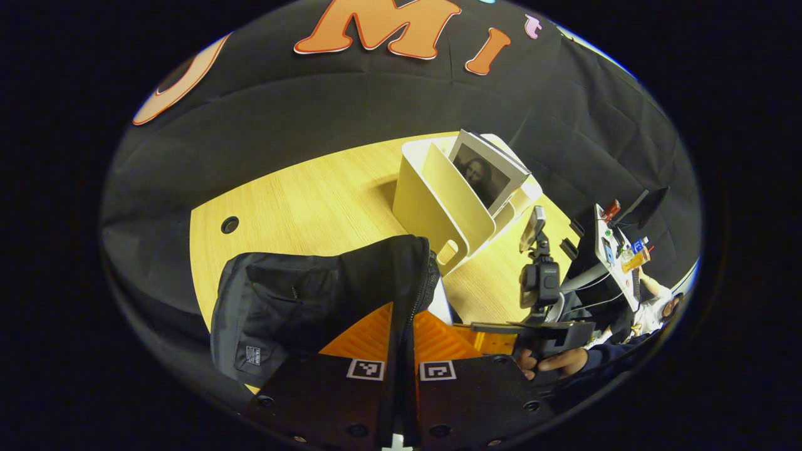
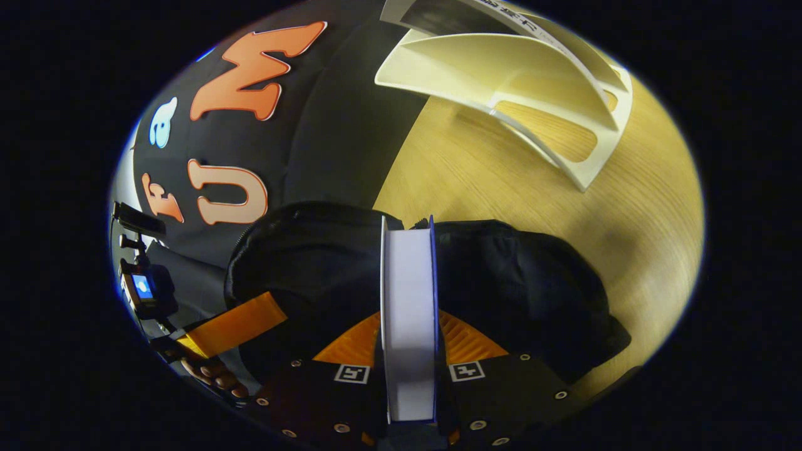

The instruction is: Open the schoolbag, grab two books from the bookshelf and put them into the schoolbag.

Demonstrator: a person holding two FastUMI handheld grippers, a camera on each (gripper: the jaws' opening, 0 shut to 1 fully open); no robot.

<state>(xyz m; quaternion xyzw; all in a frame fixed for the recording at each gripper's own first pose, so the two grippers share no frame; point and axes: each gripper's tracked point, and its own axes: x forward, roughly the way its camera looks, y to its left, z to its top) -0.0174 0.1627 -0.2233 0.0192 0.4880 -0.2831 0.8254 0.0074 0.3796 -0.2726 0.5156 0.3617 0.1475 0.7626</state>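
Clamped between the right gripper [image 2: 408,351] fingers sits a book [image 2: 408,300], spine edge up and long axis running straight ahead, its far end poised over the schoolbag [image 2: 501,282]; both fingers press its covers, so the grip looks firm; the bag's dark opening lies directly beneath and beyond the book's tip, so the coming move is, by the look of it, a push forward and down along the book's own length. Over on the other side, the left gripper [image 1: 401,351] has its fingers nearly together on the bag's zippered edge [image 1: 421,294], apparently holding that flap up and the mouth open; the left is the nearer to the bag, the right carries the load. Further out, the bookshelf [image 1: 438,207] stands on the wooden table [image 1: 301,200] beyond the bag, one book [image 1: 485,172] leaning in its slot; that second volume is not yet collected. Risk: the corner snagging on the zipper.
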